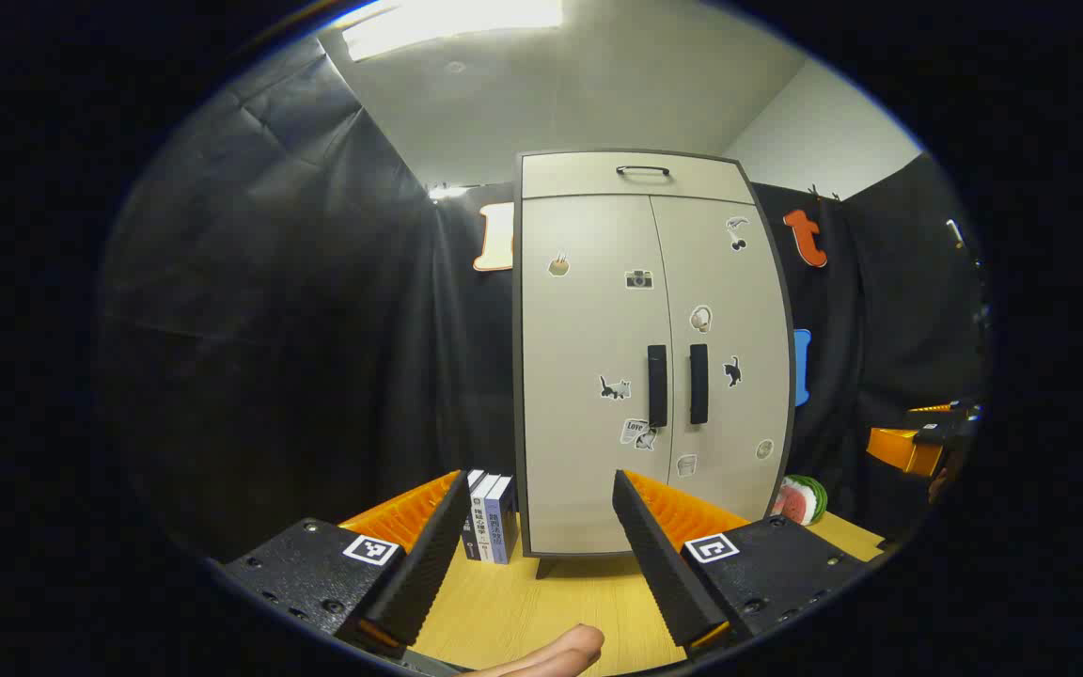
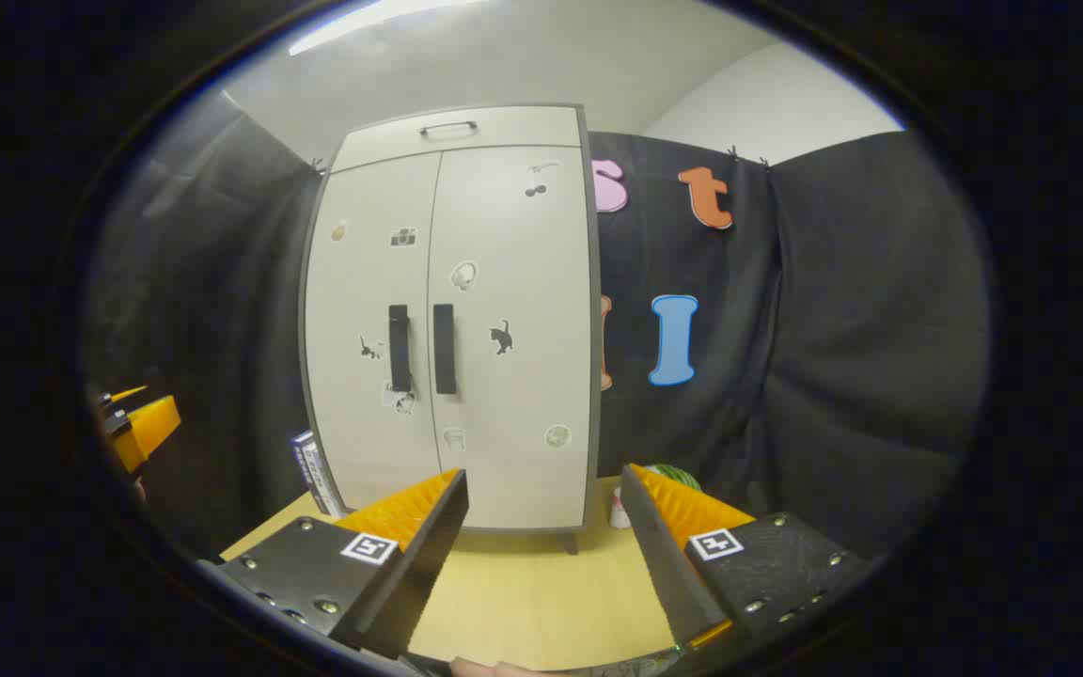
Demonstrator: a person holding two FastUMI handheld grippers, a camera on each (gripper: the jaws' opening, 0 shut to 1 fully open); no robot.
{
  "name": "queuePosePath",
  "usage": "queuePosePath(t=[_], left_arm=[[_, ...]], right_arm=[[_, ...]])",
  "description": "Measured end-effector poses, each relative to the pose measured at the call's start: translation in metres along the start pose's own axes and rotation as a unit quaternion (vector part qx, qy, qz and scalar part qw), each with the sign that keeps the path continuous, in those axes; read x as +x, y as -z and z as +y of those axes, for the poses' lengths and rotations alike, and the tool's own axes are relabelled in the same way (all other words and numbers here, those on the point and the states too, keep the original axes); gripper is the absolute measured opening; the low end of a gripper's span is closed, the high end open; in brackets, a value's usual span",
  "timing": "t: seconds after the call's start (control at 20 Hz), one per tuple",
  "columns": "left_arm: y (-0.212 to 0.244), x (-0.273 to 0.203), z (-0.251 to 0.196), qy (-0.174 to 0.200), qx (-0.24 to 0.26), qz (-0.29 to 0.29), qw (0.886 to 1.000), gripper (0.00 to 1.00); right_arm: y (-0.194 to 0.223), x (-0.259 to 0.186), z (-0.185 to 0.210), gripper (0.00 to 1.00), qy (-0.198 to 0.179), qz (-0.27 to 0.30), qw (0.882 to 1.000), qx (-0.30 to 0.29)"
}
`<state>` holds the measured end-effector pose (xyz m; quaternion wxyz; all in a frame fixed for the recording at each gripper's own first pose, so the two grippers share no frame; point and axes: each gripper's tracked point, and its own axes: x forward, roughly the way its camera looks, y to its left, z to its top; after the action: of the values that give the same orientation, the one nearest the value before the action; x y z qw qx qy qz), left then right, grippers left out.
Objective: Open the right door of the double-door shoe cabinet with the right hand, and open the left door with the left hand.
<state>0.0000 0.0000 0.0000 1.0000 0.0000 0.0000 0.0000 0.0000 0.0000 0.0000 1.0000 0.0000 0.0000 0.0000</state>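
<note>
tabletop [image 1: 541, 611]: cabinet [image 1: 640, 376] beyond fingers [image 1: 659, 550] (apart)

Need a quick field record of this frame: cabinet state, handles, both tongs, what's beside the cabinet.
cabinet: double-door shoe cabinet, upright on wooden table
doors: both shut
handles: left door handle and right door handle, vertical, side by side at the centre seam
left tongs: open, short of the cabinet, holding nothing
right tongs: open, short of the cabinet, holding nothing
beside cabinet: books on its left, watermelon toy on its right
</note>
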Motion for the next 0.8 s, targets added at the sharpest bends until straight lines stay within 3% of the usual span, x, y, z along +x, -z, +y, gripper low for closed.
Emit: queuePosePath(t=[0.8], left_arm=[[0.021,0.036,-0.003,0.019,-0.013,-0.006,1.0,0.95]], right_arm=[[0.027,0.024,0.043,0.97,-0.039,0.013,0.999,-0.021]])
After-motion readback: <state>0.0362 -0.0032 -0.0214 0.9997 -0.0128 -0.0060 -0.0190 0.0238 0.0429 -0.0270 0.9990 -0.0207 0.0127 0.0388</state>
